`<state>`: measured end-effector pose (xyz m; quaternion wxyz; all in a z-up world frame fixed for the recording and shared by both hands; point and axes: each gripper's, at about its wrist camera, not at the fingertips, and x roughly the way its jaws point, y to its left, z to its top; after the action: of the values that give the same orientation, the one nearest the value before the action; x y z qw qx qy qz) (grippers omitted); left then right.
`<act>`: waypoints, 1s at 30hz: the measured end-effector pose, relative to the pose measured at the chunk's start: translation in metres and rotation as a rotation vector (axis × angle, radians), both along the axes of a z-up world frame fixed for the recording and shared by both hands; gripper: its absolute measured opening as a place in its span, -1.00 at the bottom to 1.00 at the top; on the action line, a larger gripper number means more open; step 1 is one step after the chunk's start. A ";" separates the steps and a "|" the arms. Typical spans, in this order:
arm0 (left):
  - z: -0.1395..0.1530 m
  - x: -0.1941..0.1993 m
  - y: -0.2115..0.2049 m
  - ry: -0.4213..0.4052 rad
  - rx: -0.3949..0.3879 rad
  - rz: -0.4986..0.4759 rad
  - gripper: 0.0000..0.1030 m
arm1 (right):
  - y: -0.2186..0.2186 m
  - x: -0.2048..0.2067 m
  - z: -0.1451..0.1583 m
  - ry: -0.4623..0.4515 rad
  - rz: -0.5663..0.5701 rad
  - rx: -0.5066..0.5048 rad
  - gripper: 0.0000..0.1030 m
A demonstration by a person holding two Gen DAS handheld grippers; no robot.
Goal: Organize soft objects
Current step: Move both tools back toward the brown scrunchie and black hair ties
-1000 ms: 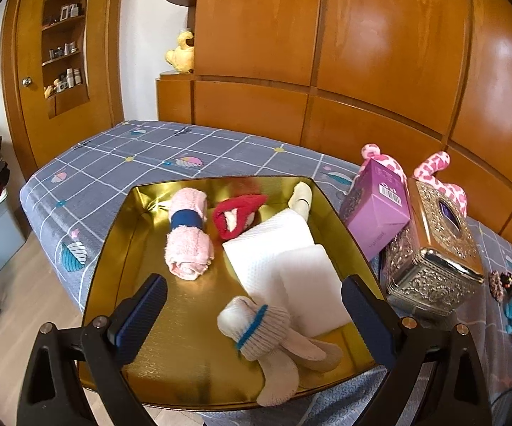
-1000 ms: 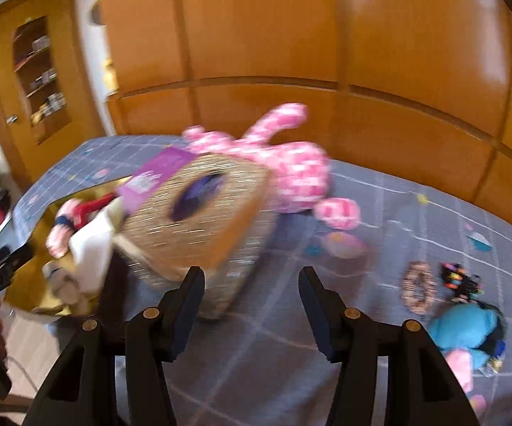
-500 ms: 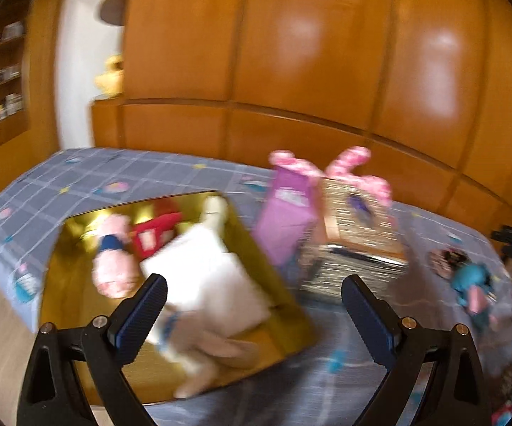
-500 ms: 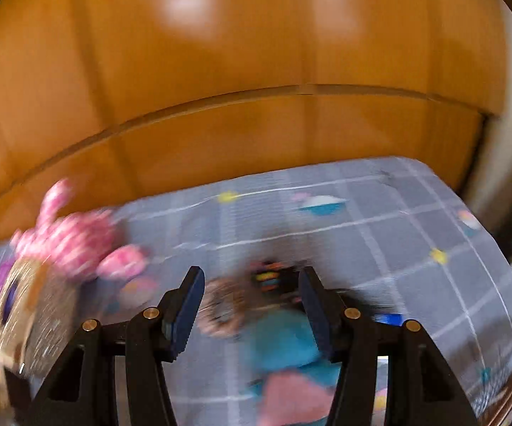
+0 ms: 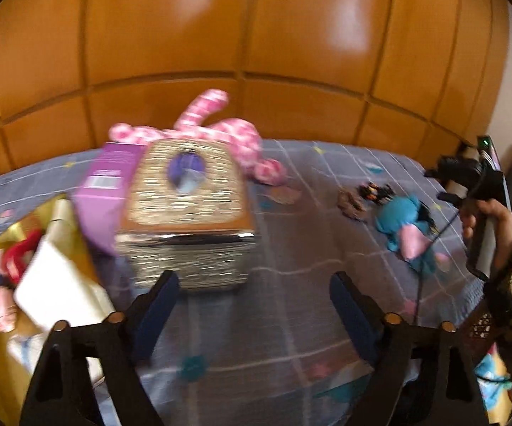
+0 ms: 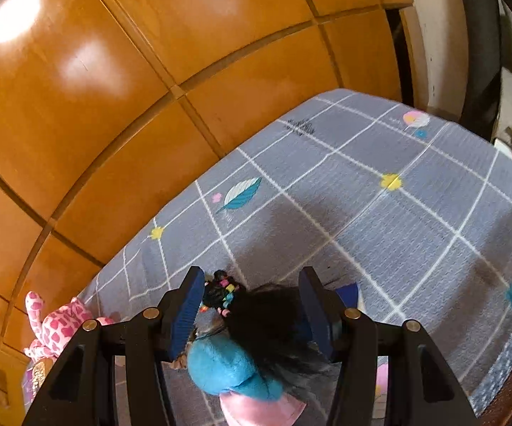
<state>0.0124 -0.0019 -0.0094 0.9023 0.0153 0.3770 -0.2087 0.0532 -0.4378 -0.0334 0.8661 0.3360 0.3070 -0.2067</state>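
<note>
Writing on purple box (image 5: 102, 177) blurred, unreadable.

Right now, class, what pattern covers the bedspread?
Grey-blue bedspread with a white grid, clearest from the right wrist.

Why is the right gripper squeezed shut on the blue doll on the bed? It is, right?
Not quite. In the right wrist view the right gripper is open, not squeezed shut: its fingers stand apart on either side of the blue doll, which lies on the bed. The doll's dark hair sits between them, and no finger clearly presses it.
</note>
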 end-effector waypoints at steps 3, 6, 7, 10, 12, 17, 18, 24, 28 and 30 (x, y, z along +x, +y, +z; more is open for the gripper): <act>-0.004 0.010 -0.030 0.014 0.016 -0.055 0.47 | 0.000 -0.001 -0.003 0.002 0.011 0.030 0.08; -0.010 0.023 -0.055 0.033 0.038 -0.095 0.35 | 0.001 0.002 -0.003 0.005 0.023 0.039 0.08; -0.013 0.028 -0.065 0.043 0.046 -0.105 0.30 | 0.002 0.002 -0.003 0.001 0.033 0.045 0.08; -0.020 0.046 -0.088 0.077 0.057 -0.128 0.13 | 0.001 0.001 -0.002 -0.014 0.041 0.061 0.08; -0.026 0.060 -0.106 0.093 0.063 -0.144 0.13 | -0.002 -0.001 -0.003 -0.030 0.033 0.079 0.08; -0.038 0.088 -0.141 0.117 0.063 -0.153 0.13 | -0.007 -0.003 -0.007 -0.041 0.029 0.127 0.08; -0.041 0.096 -0.150 0.128 0.063 -0.151 0.13 | -0.007 -0.003 -0.008 -0.044 0.035 0.132 0.08; -0.059 0.124 -0.196 0.160 0.087 -0.154 0.24 | -0.008 -0.002 -0.008 -0.074 0.067 0.172 0.09; -0.071 0.139 -0.222 0.164 0.105 -0.158 0.39 | -0.009 -0.001 -0.011 -0.085 0.084 0.211 0.12; -0.077 0.146 -0.236 0.160 0.121 -0.167 0.44 | -0.009 0.000 -0.012 -0.086 0.094 0.223 0.12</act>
<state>0.1587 -0.2375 -0.0863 0.8463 0.0845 0.4569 -0.2606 0.0531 -0.4465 -0.0451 0.8445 0.4239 0.3062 -0.1157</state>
